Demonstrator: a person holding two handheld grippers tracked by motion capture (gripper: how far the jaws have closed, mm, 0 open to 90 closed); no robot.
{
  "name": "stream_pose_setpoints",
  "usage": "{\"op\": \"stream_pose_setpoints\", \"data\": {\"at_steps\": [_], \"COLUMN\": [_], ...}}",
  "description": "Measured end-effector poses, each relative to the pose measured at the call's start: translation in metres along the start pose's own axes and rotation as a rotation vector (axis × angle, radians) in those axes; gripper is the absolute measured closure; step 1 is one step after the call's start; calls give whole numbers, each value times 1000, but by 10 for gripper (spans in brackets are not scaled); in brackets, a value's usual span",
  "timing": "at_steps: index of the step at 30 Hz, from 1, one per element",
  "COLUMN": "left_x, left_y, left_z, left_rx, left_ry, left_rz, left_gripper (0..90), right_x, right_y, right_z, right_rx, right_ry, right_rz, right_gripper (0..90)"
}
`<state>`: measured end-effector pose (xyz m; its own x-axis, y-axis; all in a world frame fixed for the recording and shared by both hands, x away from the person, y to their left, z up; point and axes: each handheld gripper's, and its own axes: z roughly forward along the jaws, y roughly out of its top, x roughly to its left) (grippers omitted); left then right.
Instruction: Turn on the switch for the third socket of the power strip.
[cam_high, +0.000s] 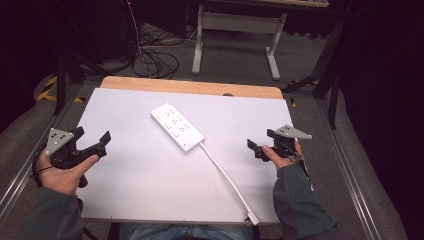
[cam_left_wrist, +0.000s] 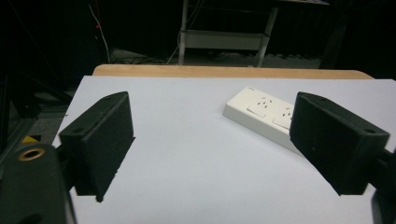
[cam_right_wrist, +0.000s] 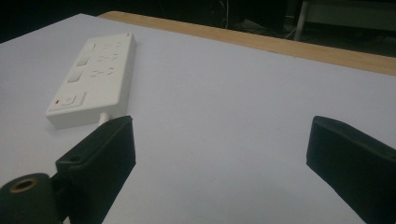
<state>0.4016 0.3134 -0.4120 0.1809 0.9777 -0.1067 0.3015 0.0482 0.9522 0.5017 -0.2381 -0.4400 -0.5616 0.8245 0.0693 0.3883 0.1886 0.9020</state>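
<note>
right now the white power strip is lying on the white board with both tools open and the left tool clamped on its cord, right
Not quite. The left tool holds nothing: the high view shows it off to the left, apart from the cord. The rest is right: the white power strip lies on the white board, and the right tool is open too.
</note>
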Motion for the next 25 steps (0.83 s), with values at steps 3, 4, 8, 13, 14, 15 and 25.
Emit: {"op": "stream_pose_setpoints", "data": {"at_steps": [3,4,8,13,14,15,25], "left_x": [0,0,0,0,-1,-1,-1], "left_y": [0,0,0,0,0,-1,-2], "left_z": [0,1,1,1,2,2,5], "left_rx": [2,-1,-2,4,3,6,26], "left_ry": [-6,-6,-12,-28,-31,-37,-62], "left_rz": [-4,-13,-19,-10,-13,-12,-13], "left_gripper": [95,78,27,19,19,19,19], "right_x": [0,0,0,0,0,0,-1], "right_y": [0,0,0,0,0,0,-1], "right_z": [0,0,0,0,0,0,0], "right_rx": [-2,-2,-2,-2,-2,-3,-1], "right_ry": [3,2,3,3,3,3,1], "right_rz": [1,2,0,2,1,2,0], "right_gripper": [81,81,77,77,77,77,76]}}
